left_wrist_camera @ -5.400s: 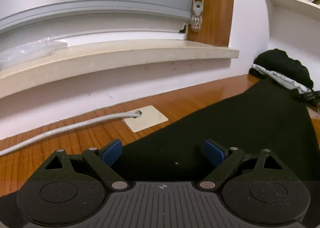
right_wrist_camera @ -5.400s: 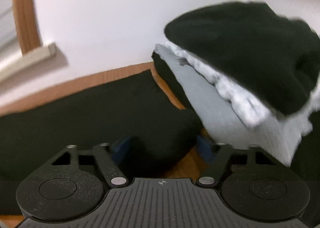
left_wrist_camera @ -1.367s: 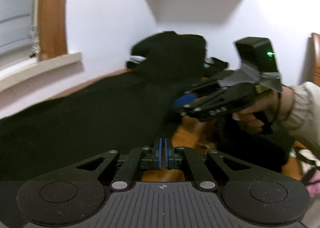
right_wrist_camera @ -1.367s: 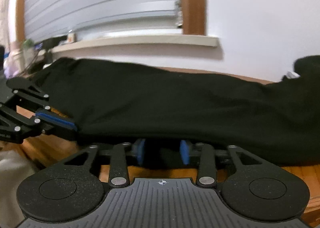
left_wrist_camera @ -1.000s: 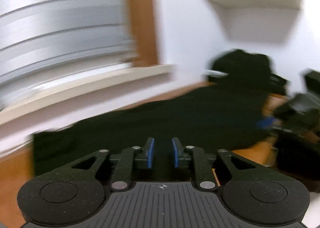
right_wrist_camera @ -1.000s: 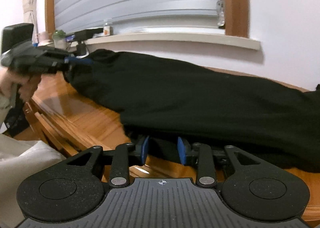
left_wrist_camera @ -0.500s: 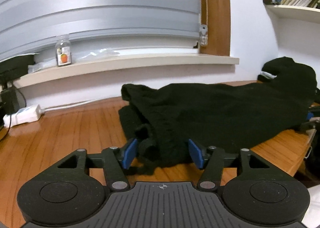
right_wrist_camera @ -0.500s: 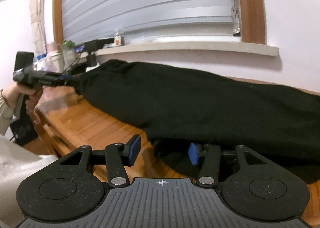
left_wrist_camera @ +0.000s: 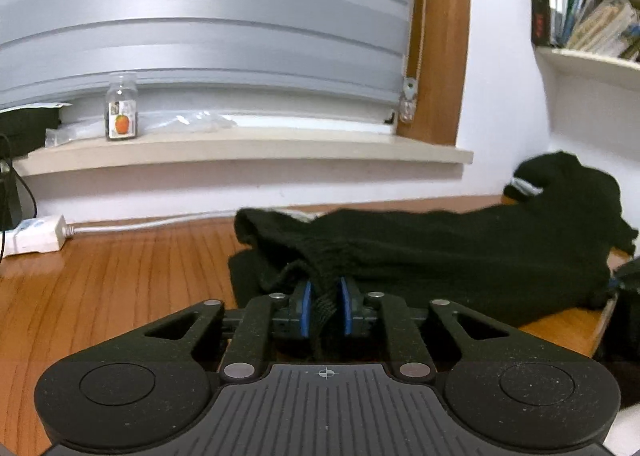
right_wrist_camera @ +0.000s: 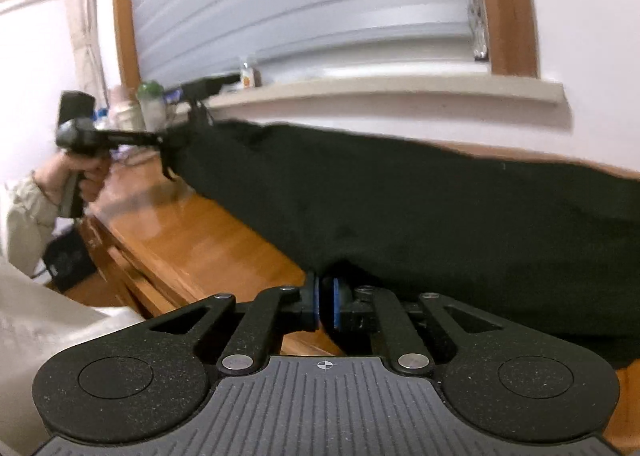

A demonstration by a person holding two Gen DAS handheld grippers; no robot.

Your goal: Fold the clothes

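Black garment [left_wrist_camera: 460, 252] lies on bench [left_wrist_camera: 112, 276] w/ long axis left-right along the far wall; left gripper [left_wrist_camera: 325, 310] clamps its left end, right gripper [right_wrist_camera: 326, 304] clamps its near edge toward the right end, so each holds one end.

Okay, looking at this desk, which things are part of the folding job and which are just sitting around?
In the job: black garment; left gripper; right gripper, both pinching its edge.

Lying about: jar on the windowsill; power strip; books; clothes pile.
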